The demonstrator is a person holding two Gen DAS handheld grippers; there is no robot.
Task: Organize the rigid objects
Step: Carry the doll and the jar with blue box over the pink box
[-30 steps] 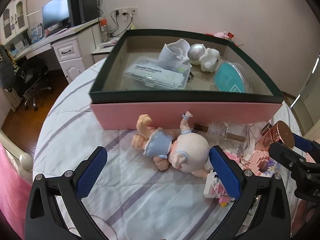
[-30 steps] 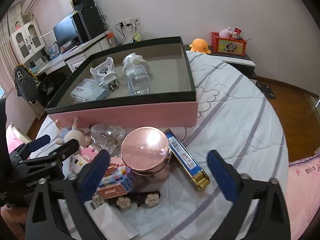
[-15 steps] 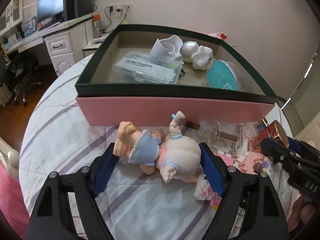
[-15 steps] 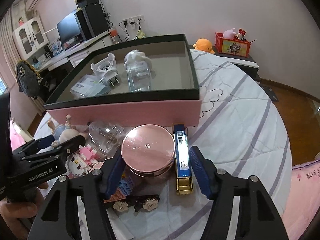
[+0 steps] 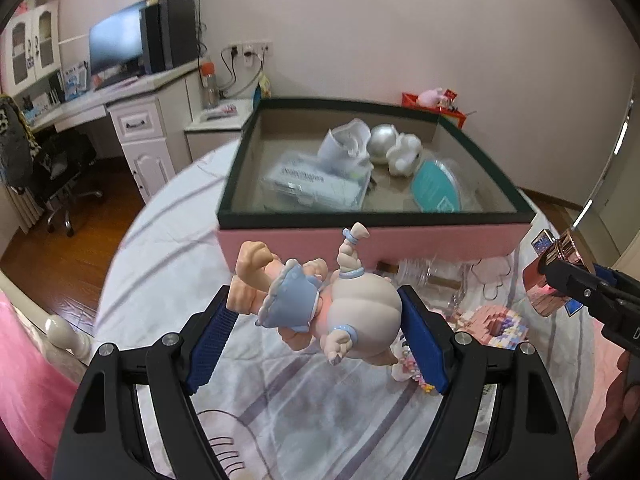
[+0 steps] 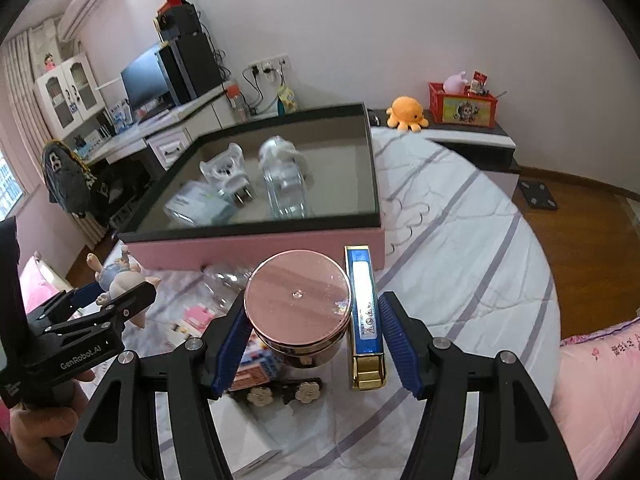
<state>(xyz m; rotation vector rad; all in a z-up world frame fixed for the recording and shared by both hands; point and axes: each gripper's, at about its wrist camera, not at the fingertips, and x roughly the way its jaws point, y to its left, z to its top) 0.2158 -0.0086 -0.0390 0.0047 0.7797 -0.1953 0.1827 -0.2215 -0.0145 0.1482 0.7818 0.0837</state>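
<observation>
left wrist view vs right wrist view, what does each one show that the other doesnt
Only the left wrist view shows the teal disc and silver ball in the box.

Only the right wrist view shows the orange plush, the flower clips and the whole blue and gold case, clamped beside the jar.

Both show the box, the doll held in the left gripper, and the rose-gold jar in the right gripper.

Left tool (image 5: pixel 314 336) clamped on load; right tool (image 6: pixel 310 340) clamped too, both lifted.
</observation>
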